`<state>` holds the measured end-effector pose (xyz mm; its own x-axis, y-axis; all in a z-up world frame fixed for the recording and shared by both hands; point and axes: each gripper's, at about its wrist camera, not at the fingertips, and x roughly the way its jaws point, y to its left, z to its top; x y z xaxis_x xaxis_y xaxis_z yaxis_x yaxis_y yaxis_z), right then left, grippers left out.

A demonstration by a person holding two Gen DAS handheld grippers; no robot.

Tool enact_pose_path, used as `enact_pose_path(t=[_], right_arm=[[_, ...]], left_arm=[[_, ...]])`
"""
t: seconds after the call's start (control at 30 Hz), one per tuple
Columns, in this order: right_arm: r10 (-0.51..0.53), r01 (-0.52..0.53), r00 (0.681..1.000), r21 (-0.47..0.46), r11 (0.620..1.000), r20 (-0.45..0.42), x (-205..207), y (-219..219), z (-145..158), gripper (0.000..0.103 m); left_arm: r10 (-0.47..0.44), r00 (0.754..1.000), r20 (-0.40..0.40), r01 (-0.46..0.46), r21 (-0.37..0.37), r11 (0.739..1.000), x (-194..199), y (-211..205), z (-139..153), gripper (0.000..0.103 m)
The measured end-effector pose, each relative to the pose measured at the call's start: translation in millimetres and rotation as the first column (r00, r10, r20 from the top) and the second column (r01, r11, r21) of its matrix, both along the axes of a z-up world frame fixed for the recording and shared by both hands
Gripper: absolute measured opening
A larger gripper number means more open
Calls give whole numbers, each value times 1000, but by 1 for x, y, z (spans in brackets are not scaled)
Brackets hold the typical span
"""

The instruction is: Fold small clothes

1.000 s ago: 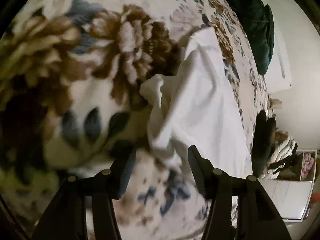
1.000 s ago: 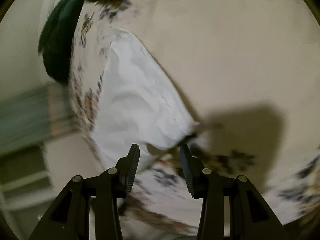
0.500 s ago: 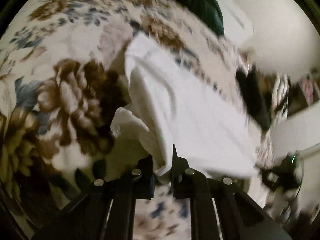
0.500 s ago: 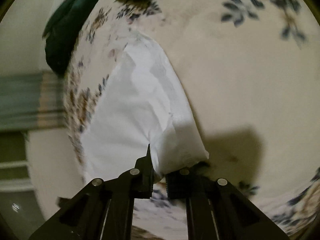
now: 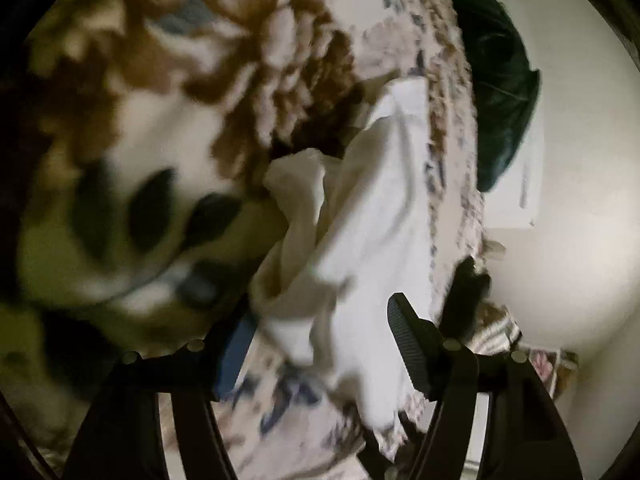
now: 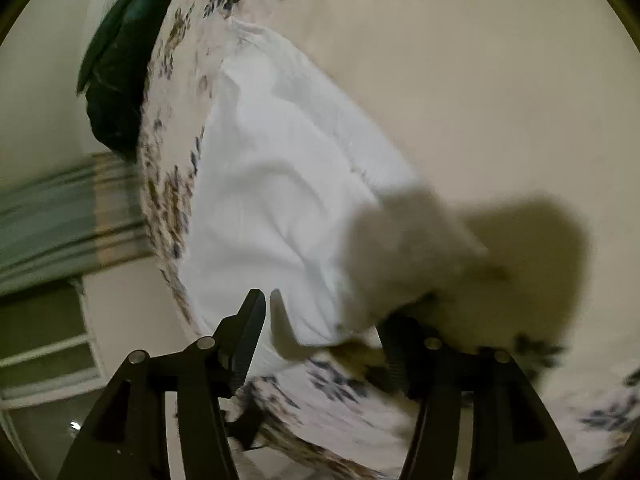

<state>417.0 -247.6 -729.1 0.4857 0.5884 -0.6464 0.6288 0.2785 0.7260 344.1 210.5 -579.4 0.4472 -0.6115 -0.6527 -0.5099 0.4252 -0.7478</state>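
The small white cotton garment (image 5: 376, 216) (image 6: 272, 184) lies on the floral-printed bedspread (image 5: 168, 120) (image 6: 460, 60) close to one edge of the bed, stretched along that edge. Its near end is rumpled: in the left wrist view a creased fold stands up from the cloth and a loose flap hangs down between the fingers. In the right wrist view the garment lies mostly flat, with a blurred, shadowed corner of it raised near the right-hand finger.

The left gripper (image 5: 316, 344) has just been opening, and its jaws now stand well apart; the bunched end of the garment sits between them, against or just beside the left finger, while the ribbed pad of the right finger (image 5: 404, 344) is clear of the cloth. The right gripper (image 6: 324, 340) has likewise just been opening, its black fingers are spread with the near edge of the garment between them, and neither pad presses on it, though the blur makes contact at the right finger hard to judge.

Past the far end of the garment a dark green velvety cushion (image 5: 500, 92) (image 6: 120, 72) sits at the bed's edge. Beyond the edge the right wrist view shows a blurred striped cloth (image 6: 68, 216) and a pale wall
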Motion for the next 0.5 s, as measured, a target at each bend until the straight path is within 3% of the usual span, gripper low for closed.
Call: enact_pose_path(t=[0.1, 0.2, 0.23, 0.3, 0.33, 0.4, 0.5], right_arm=[[-43, 43, 999, 3, 999, 24, 10, 8, -10, 59], [-102, 101, 993, 19, 995, 66, 21, 16, -16, 59], [-115, 114, 991, 18, 993, 74, 24, 18, -17, 58], [-128, 129, 989, -16, 991, 79, 34, 24, -15, 36], [-122, 125, 990, -36, 992, 71, 39, 27, -13, 16], [-124, 128, 990, -51, 990, 69, 42, 29, -8, 11], [-101, 107, 992, -75, 991, 78, 44, 30, 10, 9]], left_arm=[[5, 1000, -30, -3, 61, 998, 23, -18, -8, 65], [20, 1000, 2, -20, 141, 990, 34, -28, 1, 64], [22, 1000, 20, -25, 160, 987, 36, -30, 5, 51], [-18, 999, 49, 6, 230, 973, 40, -36, 14, 15], [-38, 997, 65, 20, 255, 967, 41, -37, 20, 14], [-67, 994, 92, 37, 298, 954, 44, -42, 31, 13], [-82, 991, 103, 47, 304, 951, 36, -39, 46, 12]])
